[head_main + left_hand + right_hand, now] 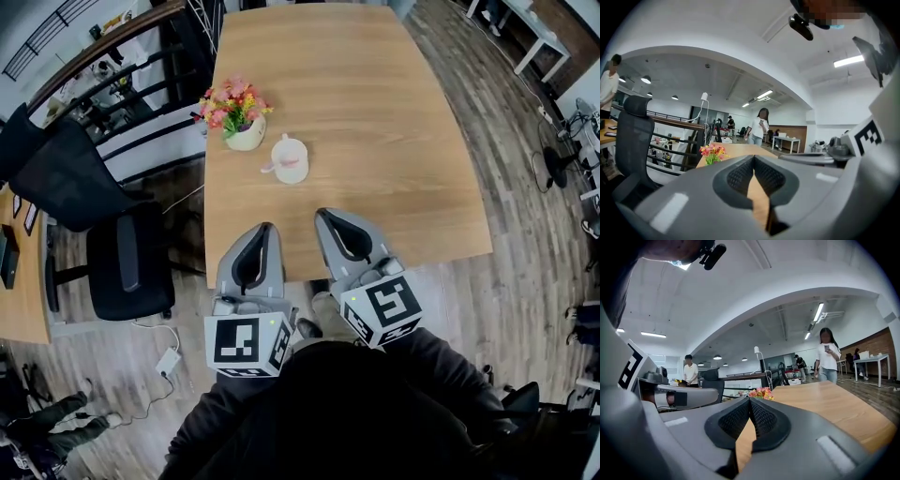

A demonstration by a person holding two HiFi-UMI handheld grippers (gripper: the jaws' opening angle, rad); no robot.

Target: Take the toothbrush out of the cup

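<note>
Wood-topped bench [375,112] carries only two things, set close together left of its middle: a white cup [291,161] and, just beside it on the far left, a small pot of pink and yellow flowers [239,114]. The toothbrush [277,165] sits in the cup. It shows as a pinkish streak inside, with what looks like one end poking over the left rim, and it is too small to read more. That overhanging end is probably the natural place to pinch, since it stands clear of the cup wall.

The left gripper [267,229] and right gripper [322,215] hang side by side over the near edge of the bench. Both are aimed roughly at the cup but are well apart from it. Each has its jaws pressed together with nothing between the pads, so whichever goes for the brush will need to spread first. The task looks barely begun. With the flowers so near the cup's left, the right gripper seems to have the freer line in.
</note>
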